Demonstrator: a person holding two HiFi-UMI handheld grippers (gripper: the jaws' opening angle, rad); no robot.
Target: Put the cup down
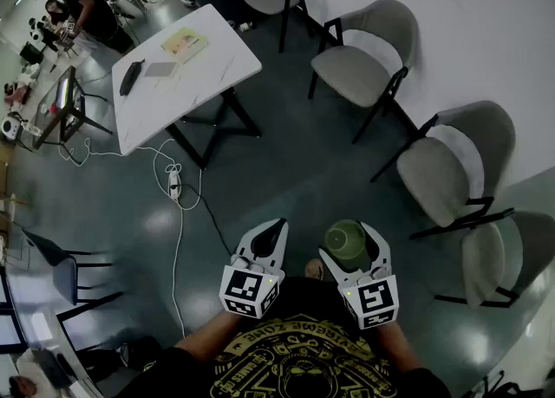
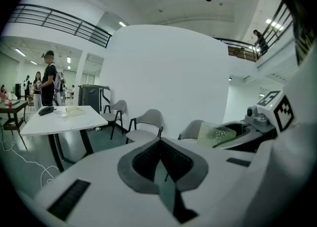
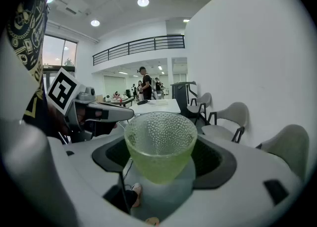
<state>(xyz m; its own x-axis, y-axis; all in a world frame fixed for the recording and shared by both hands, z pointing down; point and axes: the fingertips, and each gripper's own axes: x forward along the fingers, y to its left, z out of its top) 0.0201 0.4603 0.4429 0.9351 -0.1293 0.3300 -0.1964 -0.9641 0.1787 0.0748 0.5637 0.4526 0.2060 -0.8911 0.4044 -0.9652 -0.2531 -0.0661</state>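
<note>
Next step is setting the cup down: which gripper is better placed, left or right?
Right. The right gripper holds the green cup between its jaws, above the floor. The left gripper has its jaws together, empty. The white table stands ahead, to the left.

light: dim overhead, ceiling spots [image 3: 142, 2] at 12 o'clock
glare: floor [image 1: 165, 218] sheen, 9 o'clock
edges: fisheye, dark corners
blur: foreground soft
</note>
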